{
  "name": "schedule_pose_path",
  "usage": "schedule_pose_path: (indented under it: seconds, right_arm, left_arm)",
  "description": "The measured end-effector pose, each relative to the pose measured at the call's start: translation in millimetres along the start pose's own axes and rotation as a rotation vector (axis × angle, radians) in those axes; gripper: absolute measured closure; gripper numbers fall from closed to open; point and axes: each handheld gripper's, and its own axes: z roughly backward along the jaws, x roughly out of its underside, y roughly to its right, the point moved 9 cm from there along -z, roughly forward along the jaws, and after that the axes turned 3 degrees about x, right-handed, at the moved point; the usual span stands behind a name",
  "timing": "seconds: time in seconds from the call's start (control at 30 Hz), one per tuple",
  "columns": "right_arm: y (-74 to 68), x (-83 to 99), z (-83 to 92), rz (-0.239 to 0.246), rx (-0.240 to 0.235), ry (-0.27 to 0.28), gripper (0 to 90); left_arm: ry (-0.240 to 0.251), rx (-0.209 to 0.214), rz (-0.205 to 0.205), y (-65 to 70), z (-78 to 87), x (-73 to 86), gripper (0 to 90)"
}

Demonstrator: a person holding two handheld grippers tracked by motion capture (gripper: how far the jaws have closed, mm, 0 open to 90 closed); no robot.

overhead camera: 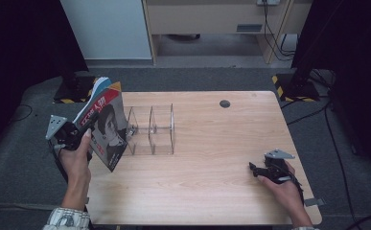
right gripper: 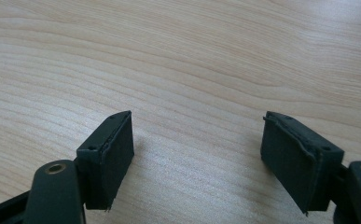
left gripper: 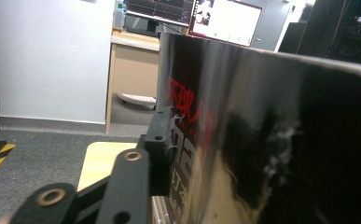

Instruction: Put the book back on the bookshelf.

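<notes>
A small stack of magazines point(overhead camera: 104, 127), the front one with a dark cover and red lettering, stands tilted at the table's left edge, against the left end of a clear acrylic rack point(overhead camera: 152, 129) with several slots. My left gripper point(overhead camera: 88, 139) reaches the stack from the left, open, with the magazines point(left gripper: 262, 140) between its jaws. One black finger point(left gripper: 162, 135) lies close along the glossy cover; the other finger is hidden behind the magazines. My right gripper point(overhead camera: 255, 168) rests low on the table at the front right, open, with nothing but bare wood between its fingers point(right gripper: 108, 154).
The wooden table point(overhead camera: 212, 187) has a round cable hole point(overhead camera: 225, 103) near its far edge. Black stands with yellow-and-black striped bases sit on the floor at back left point(overhead camera: 73, 91) and back right point(overhead camera: 295, 86). A desk with monitors point(left gripper: 225, 21) stands beyond.
</notes>
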Motion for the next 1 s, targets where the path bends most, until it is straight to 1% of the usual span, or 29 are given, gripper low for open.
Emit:
schedule_pose_path:
  seconds: [0.3,0.63,0.83,0.93,1.0]
  right_arm:
    - [0.1,0.0,0.0,0.001,0.0,0.0,25.7]
    - [0.0,0.0,0.0,0.0,0.0,0.0,25.6]
    - [0.0,0.0,0.0,0.001,0.0,0.0,25.6]
    - [0.0,0.0,0.0,0.001,0.0,0.0,25.6]
    - [0.0,0.0,0.0,0.001,-0.001,0.0,25.6]
  left_arm:
    - [0.009,-0.007,-0.008,1.1,0.9,0.4,50.4]
    - [0.008,-0.015,-0.028,3.6,1.8,1.6,38.7]
    - [0.007,-0.011,-0.045,6.3,3.0,3.3,31.1]
    - [0.004,-0.006,-0.041,7.1,2.9,4.4,26.5]
    - [-0.006,0.001,-0.045,8.4,2.7,6.0,24.1]
